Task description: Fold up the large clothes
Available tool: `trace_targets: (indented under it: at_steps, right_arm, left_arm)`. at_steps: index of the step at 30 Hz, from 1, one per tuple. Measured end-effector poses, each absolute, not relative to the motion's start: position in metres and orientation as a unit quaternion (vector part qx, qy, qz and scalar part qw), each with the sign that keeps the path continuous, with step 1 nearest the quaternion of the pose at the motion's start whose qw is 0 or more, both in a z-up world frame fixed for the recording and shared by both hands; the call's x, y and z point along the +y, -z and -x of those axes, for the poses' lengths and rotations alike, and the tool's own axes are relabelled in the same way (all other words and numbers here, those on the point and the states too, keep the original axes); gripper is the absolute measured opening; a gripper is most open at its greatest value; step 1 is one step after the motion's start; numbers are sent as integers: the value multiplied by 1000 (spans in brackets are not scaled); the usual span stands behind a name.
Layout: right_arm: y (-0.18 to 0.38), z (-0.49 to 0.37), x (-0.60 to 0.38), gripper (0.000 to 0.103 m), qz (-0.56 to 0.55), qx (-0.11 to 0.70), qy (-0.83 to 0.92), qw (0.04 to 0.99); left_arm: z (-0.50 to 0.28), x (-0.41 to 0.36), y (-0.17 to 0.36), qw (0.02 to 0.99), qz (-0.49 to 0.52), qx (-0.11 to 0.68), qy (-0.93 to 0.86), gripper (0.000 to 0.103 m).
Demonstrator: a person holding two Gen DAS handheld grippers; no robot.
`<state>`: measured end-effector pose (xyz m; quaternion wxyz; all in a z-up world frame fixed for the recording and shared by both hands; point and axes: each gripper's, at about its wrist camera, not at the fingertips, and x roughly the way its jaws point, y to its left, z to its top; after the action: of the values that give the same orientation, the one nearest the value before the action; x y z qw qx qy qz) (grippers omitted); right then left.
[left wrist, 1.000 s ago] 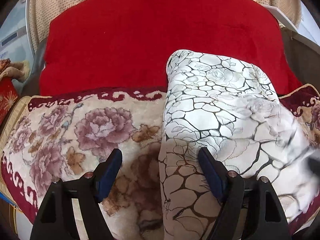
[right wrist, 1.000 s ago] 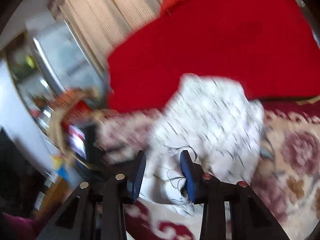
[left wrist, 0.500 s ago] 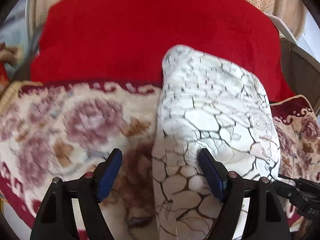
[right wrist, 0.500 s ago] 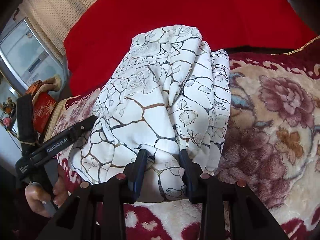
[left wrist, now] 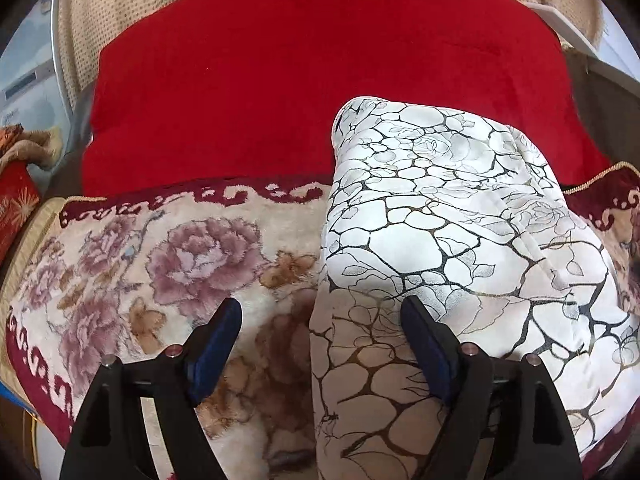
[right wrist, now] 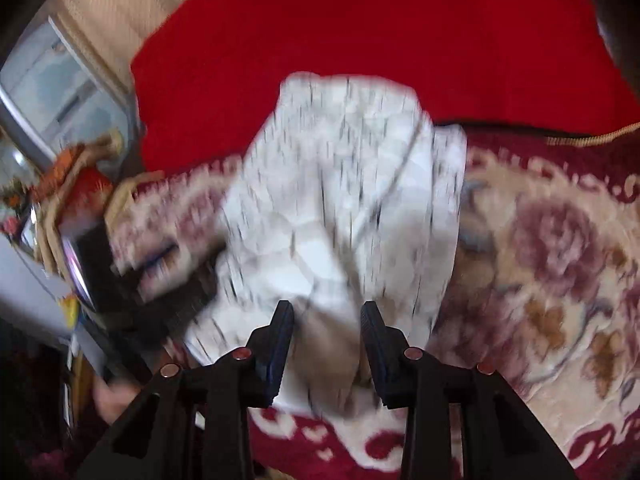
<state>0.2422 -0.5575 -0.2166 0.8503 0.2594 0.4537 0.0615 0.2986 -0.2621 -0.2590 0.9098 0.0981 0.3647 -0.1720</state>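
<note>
A folded white garment with a dark cracked-stone and rose print (left wrist: 448, 248) lies on a floral plush blanket (left wrist: 180, 264). My left gripper (left wrist: 322, 328) is open, its jaws wide, straddling the garment's near left edge without holding it. In the right wrist view, blurred by motion, the same garment (right wrist: 344, 200) lies ahead and my right gripper (right wrist: 327, 332) is open with jaws partly apart over the garment's near end. The left gripper's body shows dimly at the left of that view (right wrist: 160, 272).
A large red cushion (left wrist: 320, 80) stands behind the garment against a beige dotted sofa back (left wrist: 120, 8). The blanket has a dark red patterned border (right wrist: 320, 440). A red box and clutter (left wrist: 16, 208) sit at the left edge, beside a grey appliance (right wrist: 48, 88).
The right gripper has swung, its view going from sharp to blurred, with the garment still between its jaws. The left gripper stays open; its view shifted slightly.
</note>
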Motion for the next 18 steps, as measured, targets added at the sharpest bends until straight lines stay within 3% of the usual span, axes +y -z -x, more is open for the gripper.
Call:
trace_targets:
  at_steps: [7, 14, 18]
  right_arm:
    - [191, -322, -580, 39, -263, 424, 1, 867]
    - [299, -402, -607, 40, -342, 494, 44, 798]
    - [281, -384, -598, 40, -316, 463, 50, 827]
  left_arm:
    - [-295, -264, 257, 913, -98, 358, 168, 82]
    - [-294, -266, 257, 914, -102, 351, 178, 82]
    - [-294, -265, 257, 914, -101, 352, 176, 82]
